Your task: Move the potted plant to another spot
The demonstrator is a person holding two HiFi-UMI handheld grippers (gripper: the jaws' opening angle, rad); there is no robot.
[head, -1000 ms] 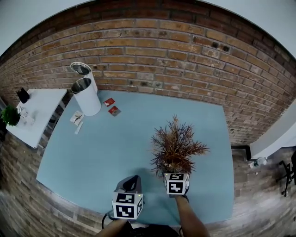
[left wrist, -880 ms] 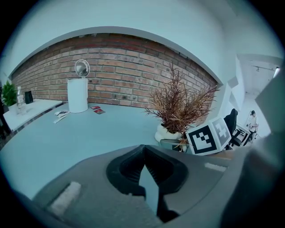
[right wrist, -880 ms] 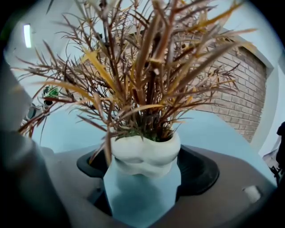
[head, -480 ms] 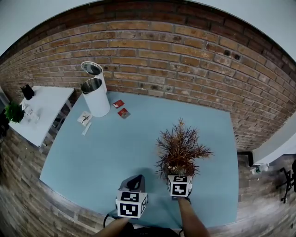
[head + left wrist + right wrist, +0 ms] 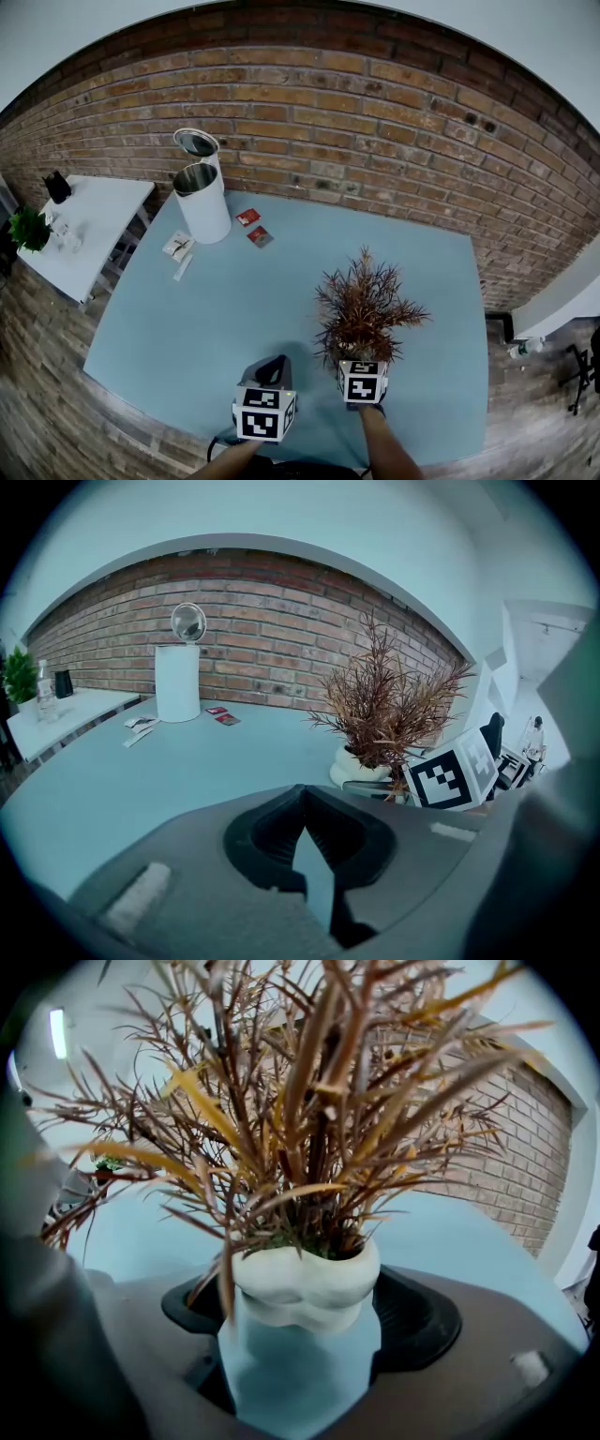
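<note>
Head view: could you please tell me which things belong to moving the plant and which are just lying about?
Job: dry reddish-brown plant in a white pot; right tongs, closed on it.
Lying about: white cylindrical bin; two red packets; white paper scraps; left tongs, shut, empty.

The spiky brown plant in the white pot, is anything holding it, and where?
Yes. The right tongs grip the lumpy white pot by its sides, just under the rim. The left tongs are shut on nothing.
</note>
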